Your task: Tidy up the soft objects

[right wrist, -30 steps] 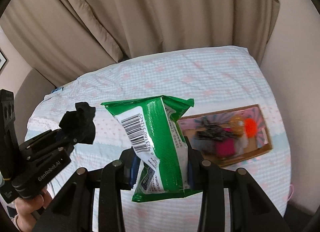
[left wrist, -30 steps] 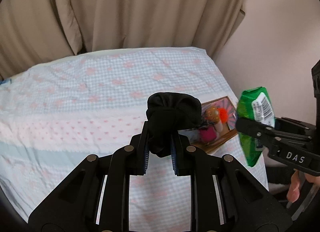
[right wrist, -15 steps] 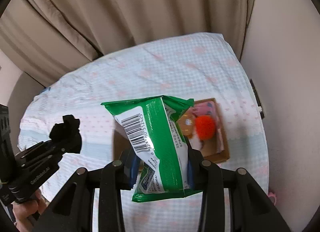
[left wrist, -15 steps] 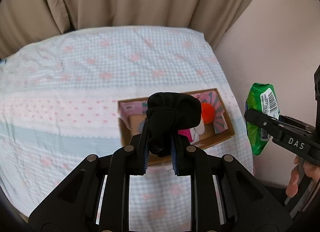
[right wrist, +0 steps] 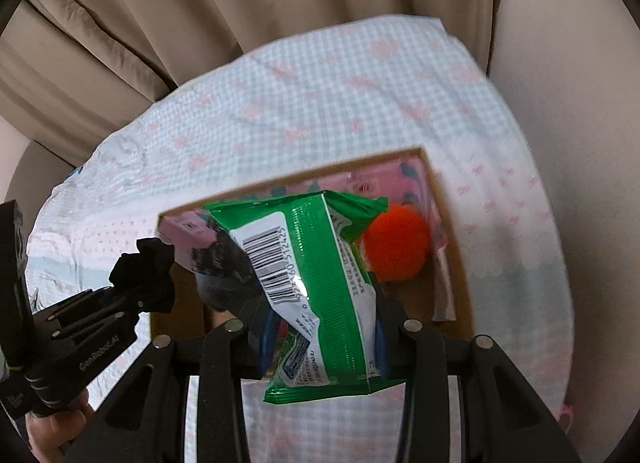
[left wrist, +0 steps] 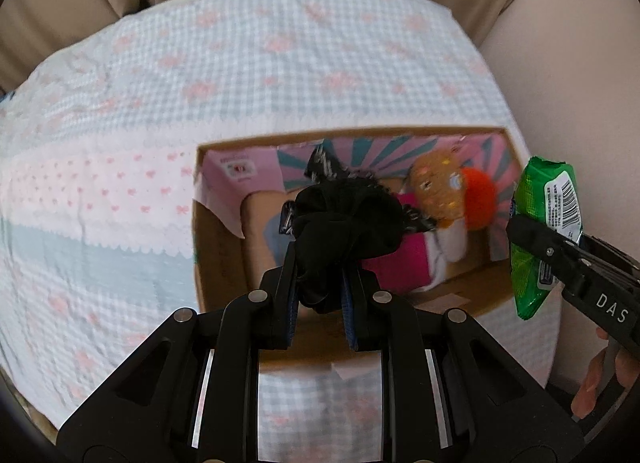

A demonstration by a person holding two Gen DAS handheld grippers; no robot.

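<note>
Black scrunchie point(left wrist: 344, 219), ruffled soft fabric, clamped in left hand-held gripper point(left wrist: 320, 275) above open cardboard box point(left wrist: 218, 279). Glossy green crinkled packet point(right wrist: 320, 283), white barcode label, pinched in right hand-held gripper point(right wrist: 322, 339), marked "DAS", over same box. Inside box: fuzzy orange pom-pom point(right wrist: 396, 247), knitted brown toy point(left wrist: 436, 191), magenta cloth point(left wrist: 396, 267). Box on bed, checked pastel bedspread point(left wrist: 248, 75) with pink bows.

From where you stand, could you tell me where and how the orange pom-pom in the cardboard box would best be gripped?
Grip the orange pom-pom across its round middle, coming from straight above: it is a fluffy ball with no handle, and its top is bare. It sits low in the cardboard box, near the wall at the picture's right, so a sideways approach looks blocked. Both tongs are occupied now, so one would need emptying first.
</note>
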